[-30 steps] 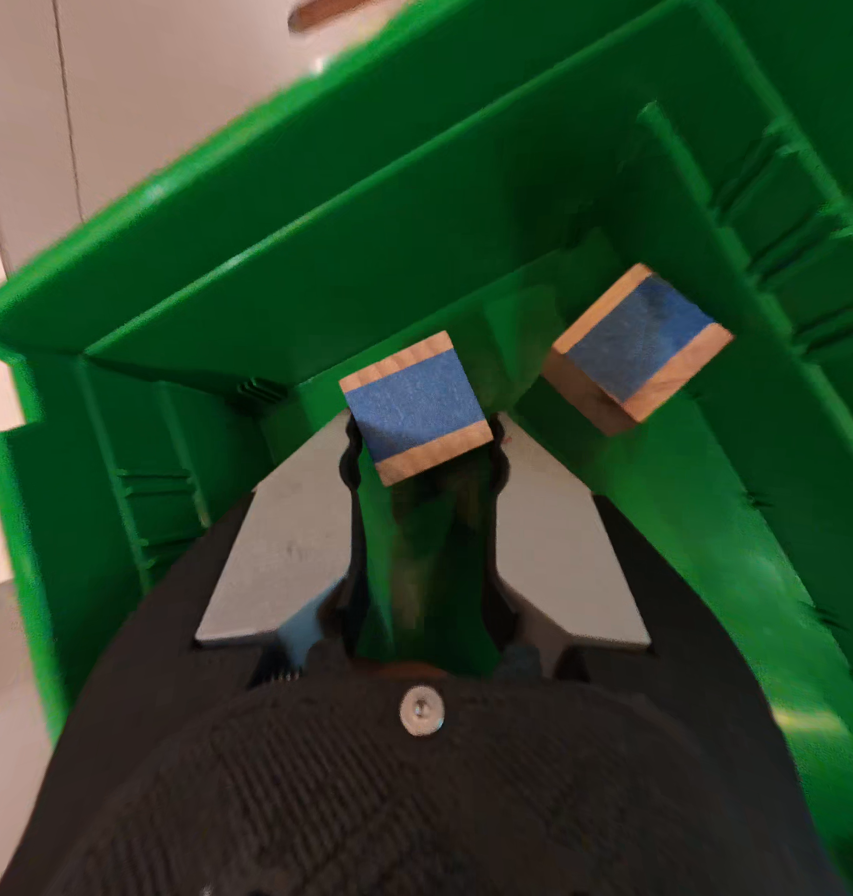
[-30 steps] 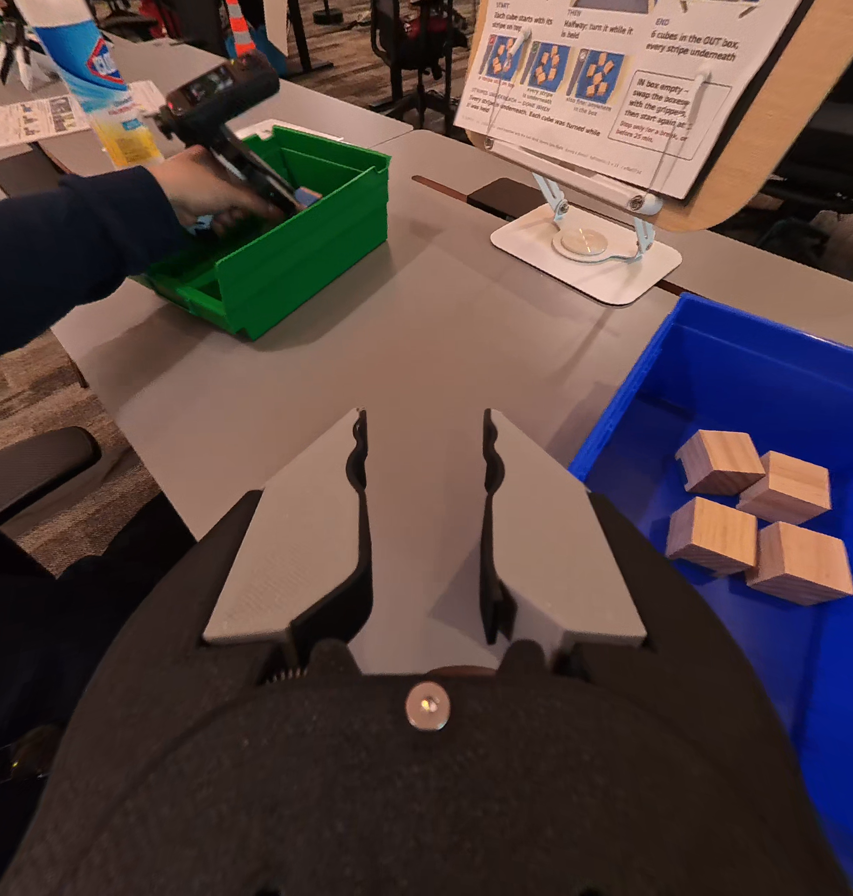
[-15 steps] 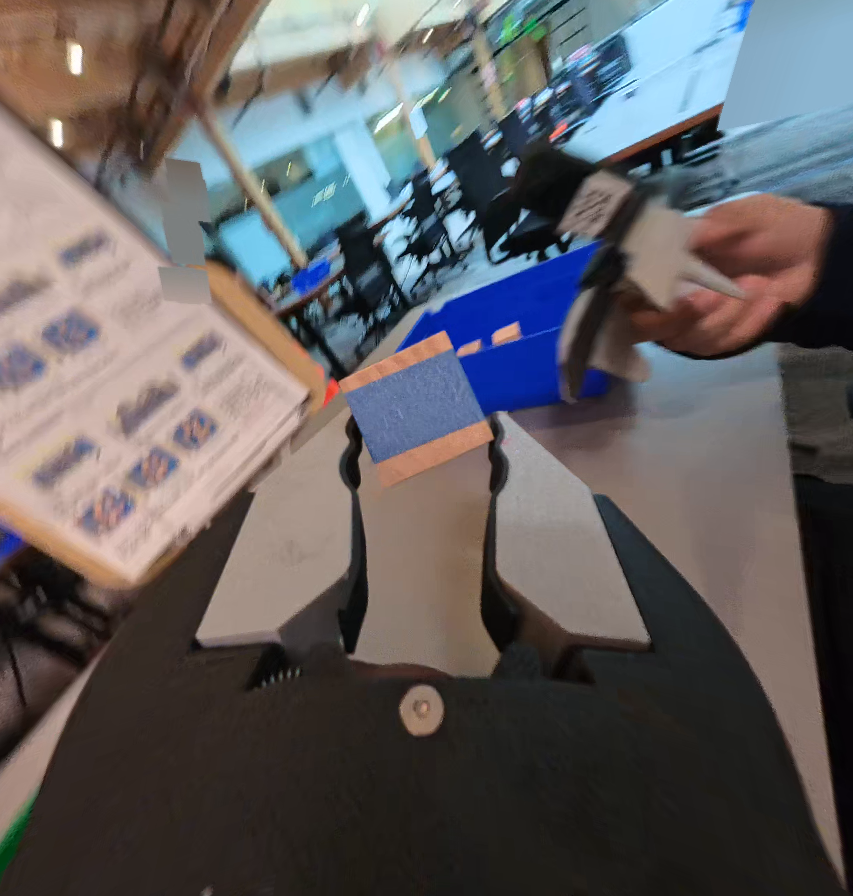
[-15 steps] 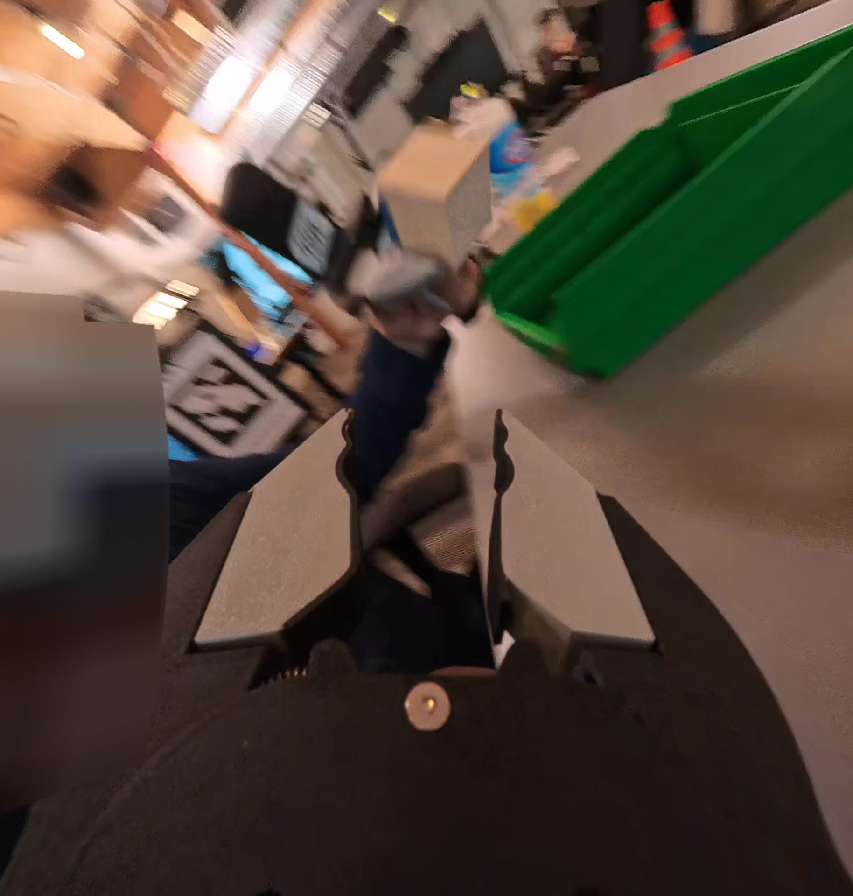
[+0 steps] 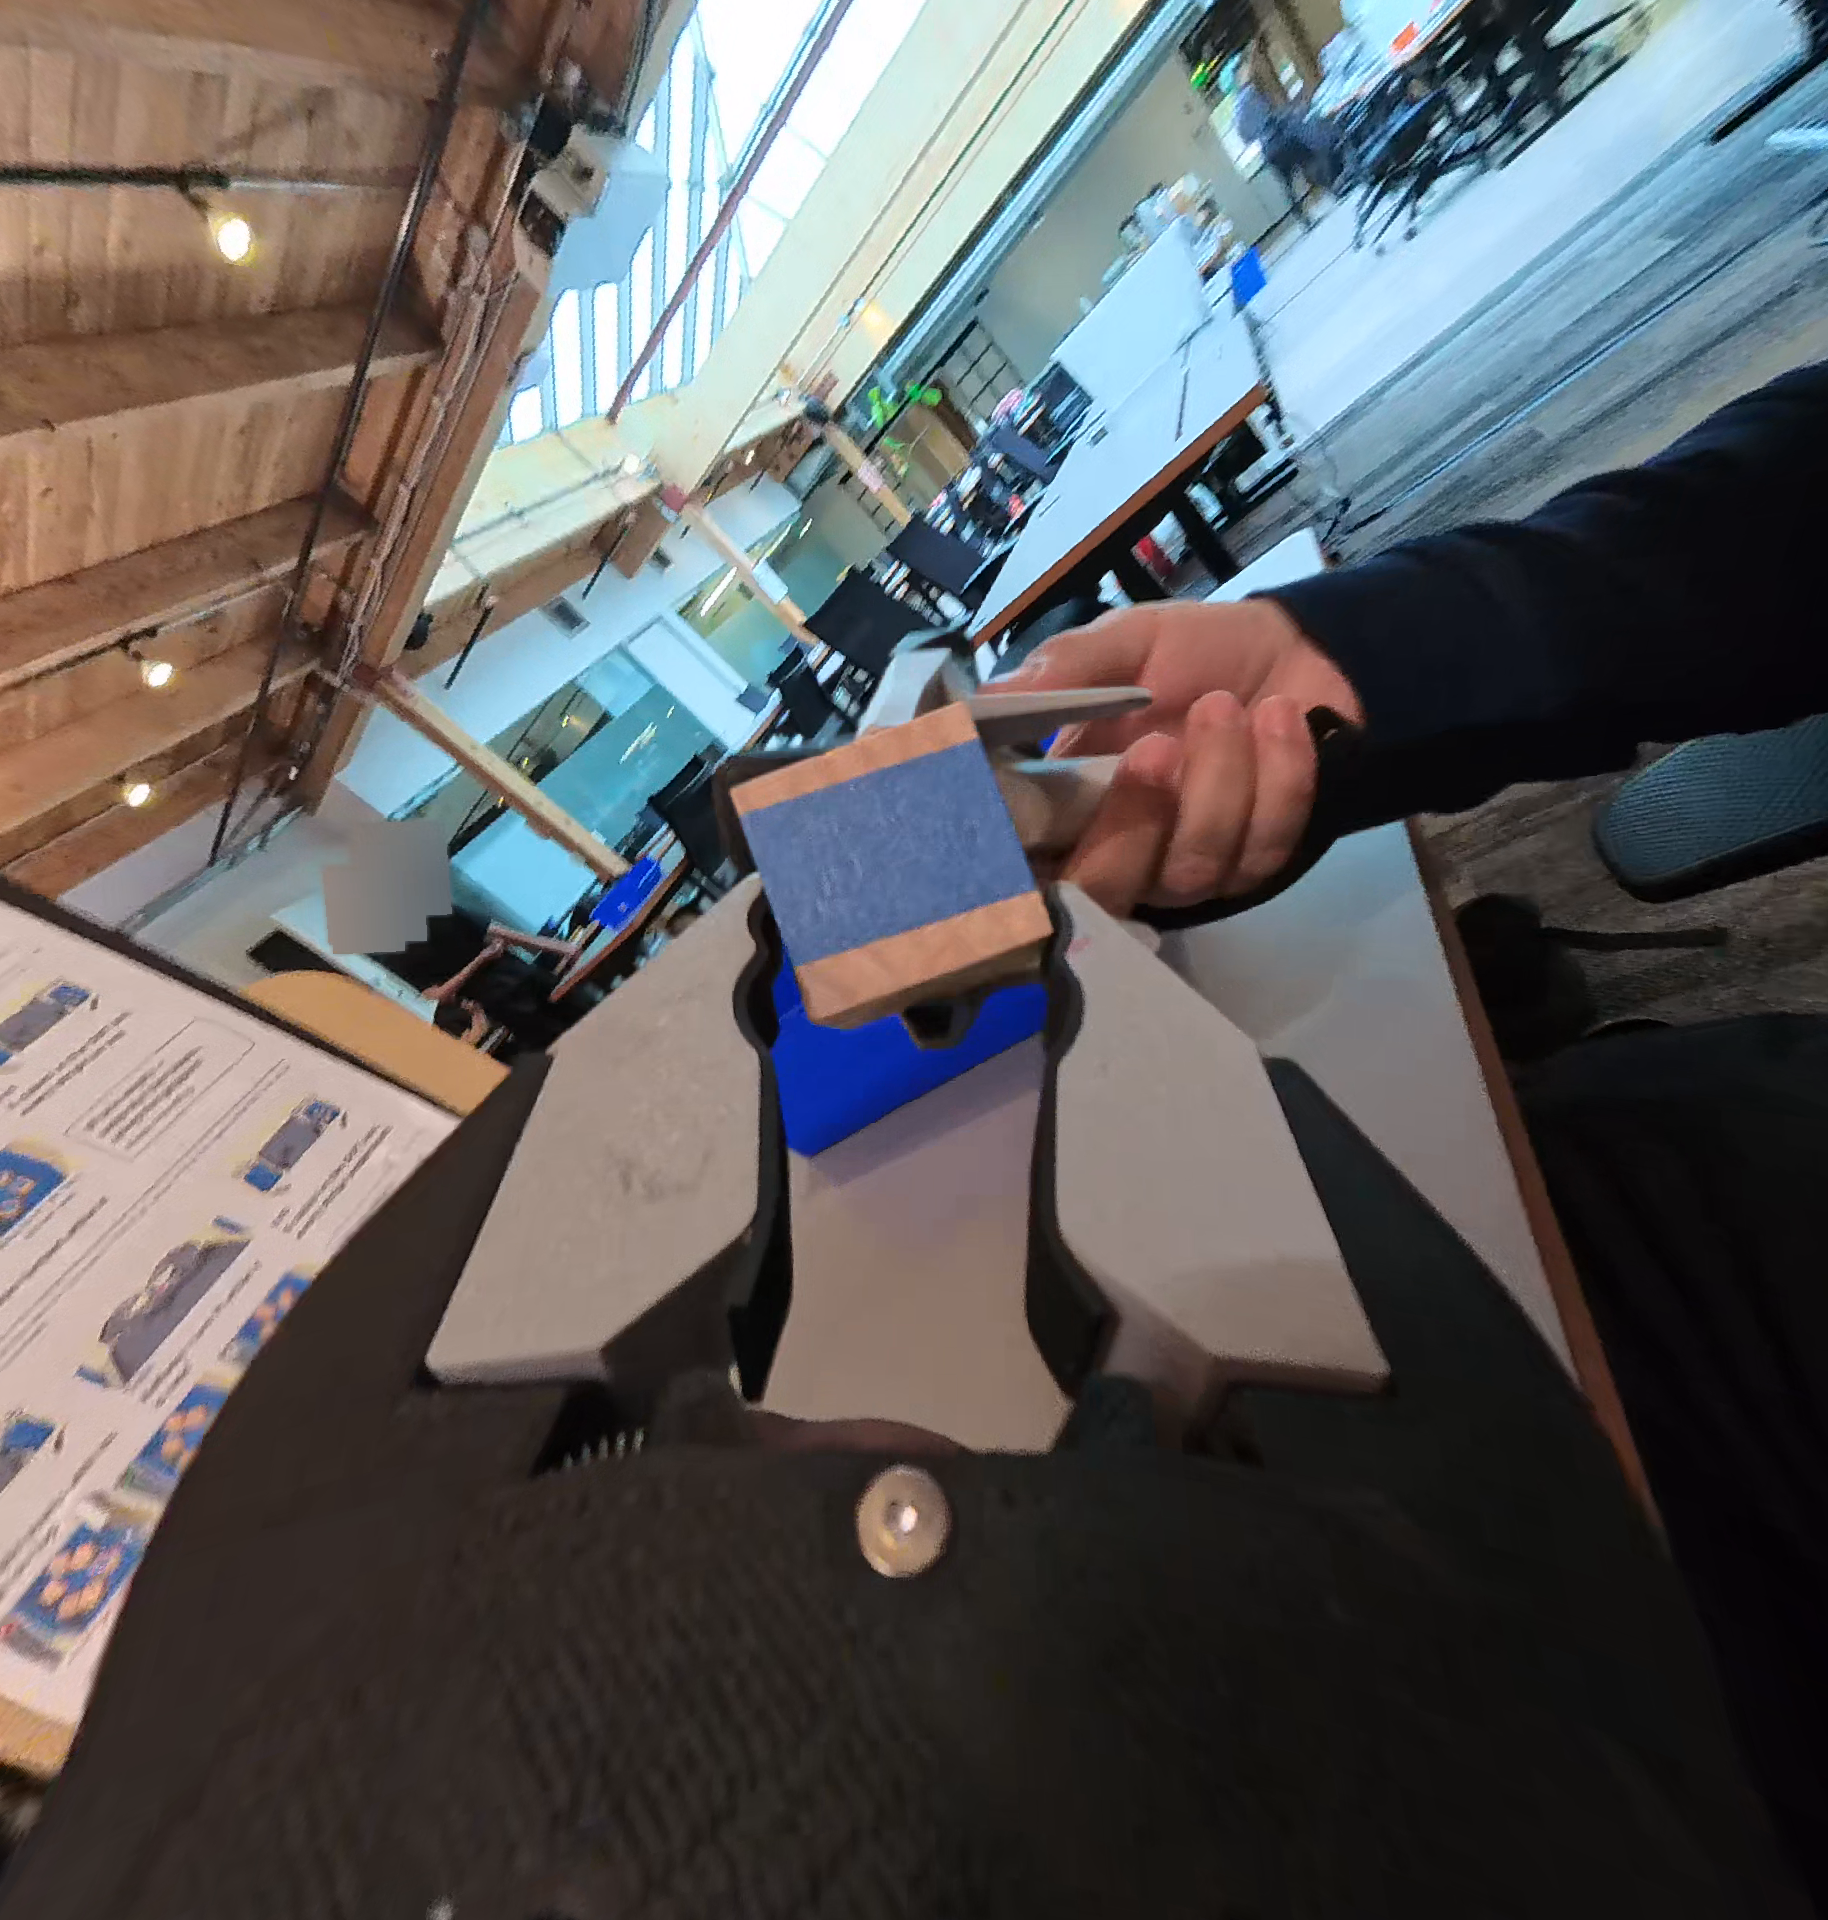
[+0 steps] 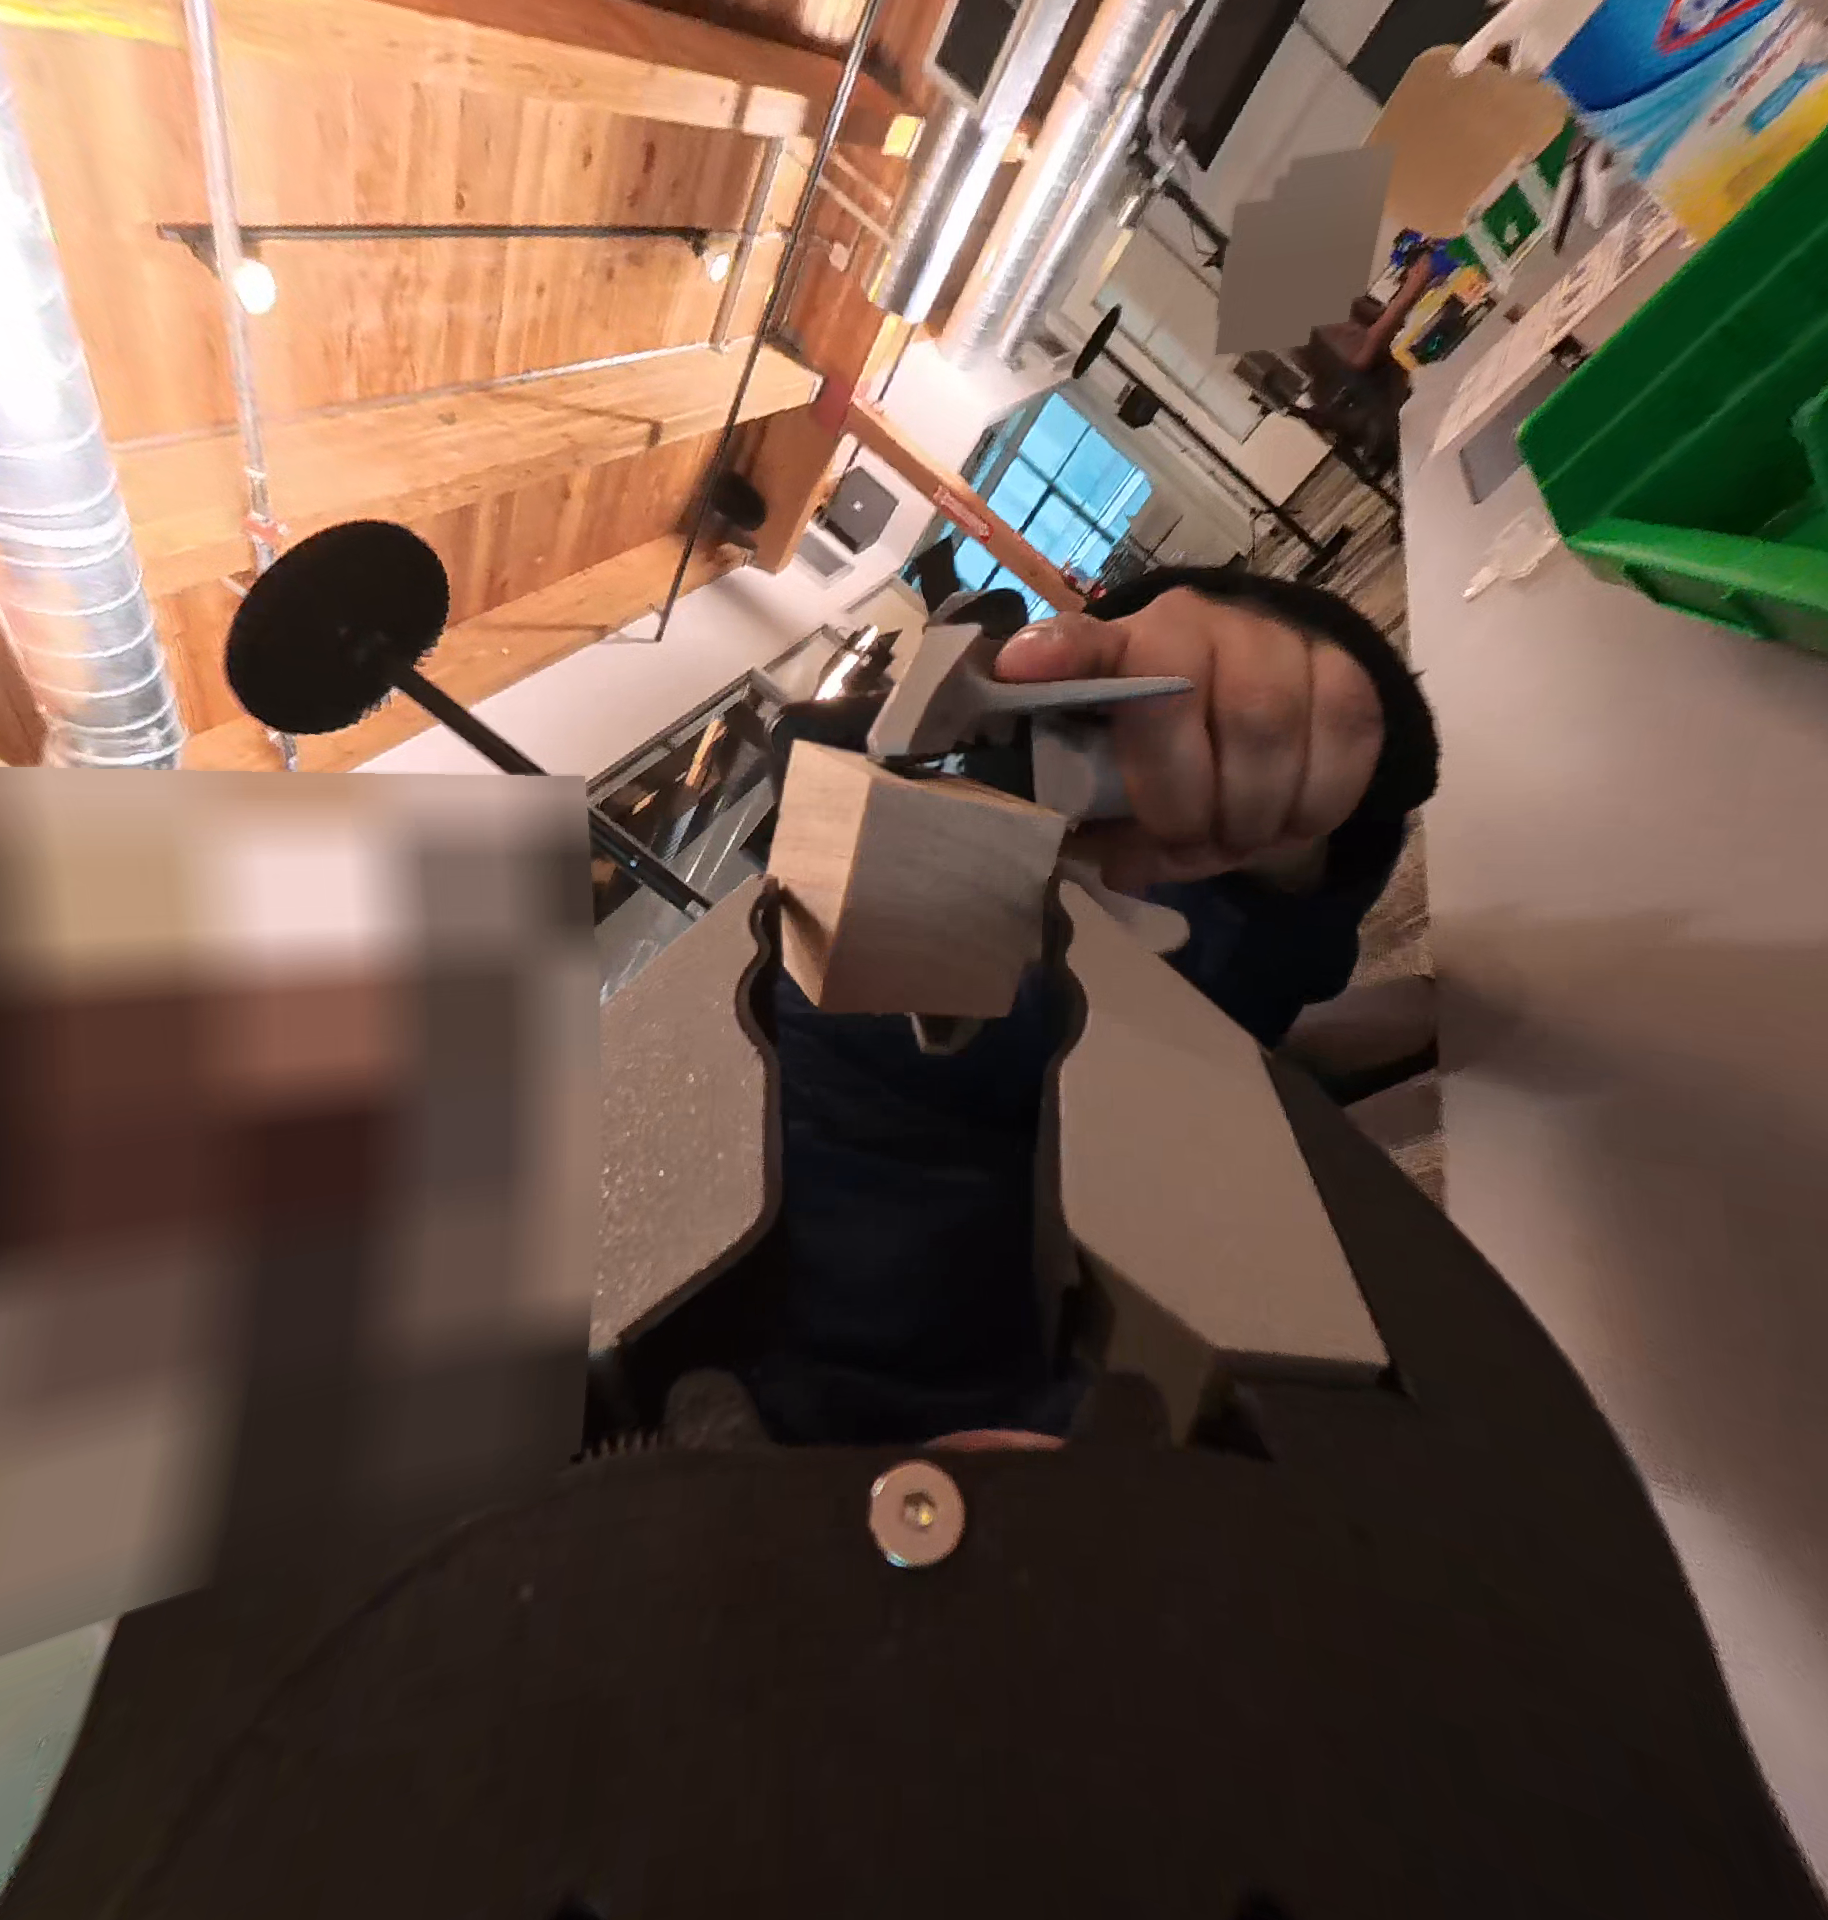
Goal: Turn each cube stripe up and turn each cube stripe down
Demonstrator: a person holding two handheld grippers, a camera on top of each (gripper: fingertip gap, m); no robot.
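A wooden cube is held in the air above the grey table, its blue-striped face turned toward the left wrist camera. My left gripper is shut on its two sides. In the right wrist view the same cube shows only plain wood faces. My right gripper meets it from the opposite side, with a fingertip touching each side. The right gripper's fingers sit above and below the cube in the left wrist view. The left gripper's fingers show likewise in the right wrist view.
A blue bin stands on the table behind the cube. A board with an instruction sheet stands at the left. A green bin is at the upper right of the right wrist view. A person's hand and dark sleeve hold each gripper.
My left gripper lifted the striped cube out of the green bin and swung it toward the right gripper. The right gripper turned from the table and came onto the cube.
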